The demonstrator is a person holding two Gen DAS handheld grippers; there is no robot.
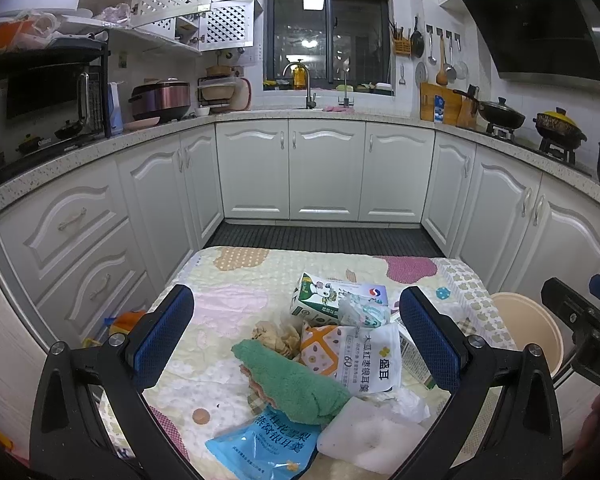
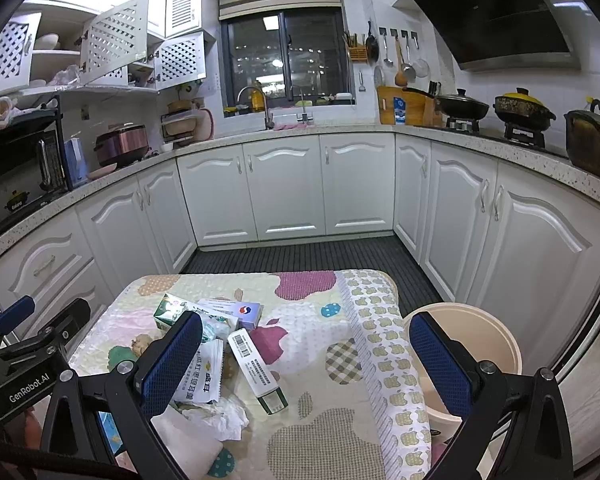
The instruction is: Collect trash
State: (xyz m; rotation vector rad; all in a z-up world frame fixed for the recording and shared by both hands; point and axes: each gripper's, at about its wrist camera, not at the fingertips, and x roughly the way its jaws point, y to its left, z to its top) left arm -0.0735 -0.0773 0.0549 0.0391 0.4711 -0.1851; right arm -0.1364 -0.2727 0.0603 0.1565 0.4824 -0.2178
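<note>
Trash lies in a heap on a small table covered by a patterned cloth (image 1: 220, 304) (image 2: 320, 360). In the left wrist view I see a green milk carton (image 1: 316, 298), a white snack pouch (image 1: 374, 360), a blue pouch (image 1: 260, 446), crumpled brown paper (image 1: 274, 336), a green towel (image 1: 296, 384) and a white foam block (image 1: 376, 438). My left gripper (image 1: 298, 344) hovers open over the heap, holding nothing. In the right wrist view a long white box (image 2: 256, 368), a small blue-and-white box (image 2: 244, 312) and crumpled tissue (image 2: 220, 416) show. My right gripper (image 2: 306, 364) is open and empty above the table's right half.
A beige plastic bin (image 2: 472, 344) (image 1: 528, 328) stands on the floor just right of the table. White kitchen cabinets (image 1: 324, 172) wrap around on three sides, with a dark floor mat (image 1: 324, 238) beyond the table. Pots (image 2: 524, 108) sit on the stove at right.
</note>
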